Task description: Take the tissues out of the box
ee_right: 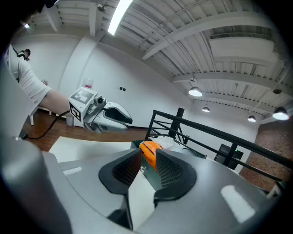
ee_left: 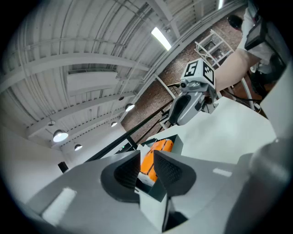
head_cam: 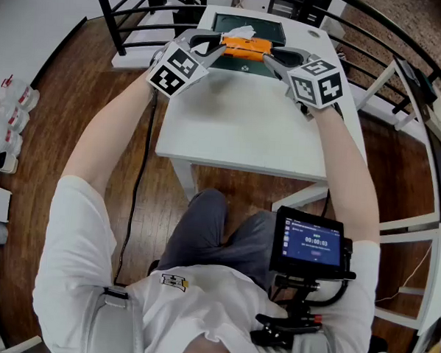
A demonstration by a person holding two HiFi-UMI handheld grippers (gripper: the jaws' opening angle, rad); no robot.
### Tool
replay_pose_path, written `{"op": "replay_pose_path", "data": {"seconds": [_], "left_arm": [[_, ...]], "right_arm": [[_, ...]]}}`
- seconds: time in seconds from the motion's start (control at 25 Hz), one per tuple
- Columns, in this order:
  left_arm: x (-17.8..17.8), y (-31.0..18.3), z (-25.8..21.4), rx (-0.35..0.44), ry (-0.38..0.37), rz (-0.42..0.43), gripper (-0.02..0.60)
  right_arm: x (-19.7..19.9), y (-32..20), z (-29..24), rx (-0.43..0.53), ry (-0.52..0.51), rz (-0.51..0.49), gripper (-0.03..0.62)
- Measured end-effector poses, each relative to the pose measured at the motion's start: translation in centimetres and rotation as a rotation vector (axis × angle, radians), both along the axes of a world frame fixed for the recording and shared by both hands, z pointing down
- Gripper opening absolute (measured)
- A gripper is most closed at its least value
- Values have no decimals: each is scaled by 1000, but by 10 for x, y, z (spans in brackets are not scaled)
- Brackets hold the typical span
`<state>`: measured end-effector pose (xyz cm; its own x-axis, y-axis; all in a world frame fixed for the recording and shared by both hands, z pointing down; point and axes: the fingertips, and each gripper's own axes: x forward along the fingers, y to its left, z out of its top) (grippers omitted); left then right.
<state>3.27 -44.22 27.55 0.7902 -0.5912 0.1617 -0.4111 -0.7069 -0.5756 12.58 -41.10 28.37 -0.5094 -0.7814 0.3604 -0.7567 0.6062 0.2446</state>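
A dark green box (head_cam: 220, 20) stands at the far end of the white table (head_cam: 245, 129). An orange tissue pack (head_cam: 246, 46) lies across its near edge, and a white tissue (head_cam: 241, 31) sticks up behind the pack. My left gripper (head_cam: 216, 48) points at the pack's left end and my right gripper (head_cam: 274, 60) at its right end. In the left gripper view the jaws (ee_left: 146, 157) stand slightly apart with nothing between them, and the pack (ee_left: 159, 148) shows beyond. In the right gripper view the jaws (ee_right: 148, 157) also keep a narrow gap, with the pack (ee_right: 149, 150) just past the tips.
A black railing (head_cam: 141, 5) runs behind the table. A white frame (head_cam: 402, 93) stands to the right. A black cable (head_cam: 141, 168) hangs off the table's left side. A screen device (head_cam: 314, 243) sits at the person's chest.
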Motion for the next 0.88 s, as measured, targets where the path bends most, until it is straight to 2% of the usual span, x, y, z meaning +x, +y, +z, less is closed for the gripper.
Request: {"op": "replay_pose_path", "data": {"seconds": [0.12,0.28,0.36,0.4,0.48,0.56,0.64,0.76,0.88], "left_arm": [[-17,-20,5,-18,9,-18,89],[-74,-57,23,-10,-87,-66,88],[-86,-74,20,-4,-69,-95,89],[-79,-77,15,-3,-20,-93,88],[-53,-77,10,8,78,-72,89],[-30,-71,15,28,110,-53,89],[-14,-67,27,41,96,-36,89],[0,-63,38,87,49,-3,92],[8,-58,37,131,30,31,92]], "right_arm": [[7,-8,3,28,35,8,94],[9,-17,17,33,79,0,94],[14,-29,19,44,86,25,94],[17,-37,20,46,94,45,99],[23,-51,26,31,116,82,150],[26,-61,31,8,129,99,183],[29,-69,35,-7,144,98,219],[32,-83,43,-34,168,59,329],[32,-96,44,-60,185,-18,360]]}}
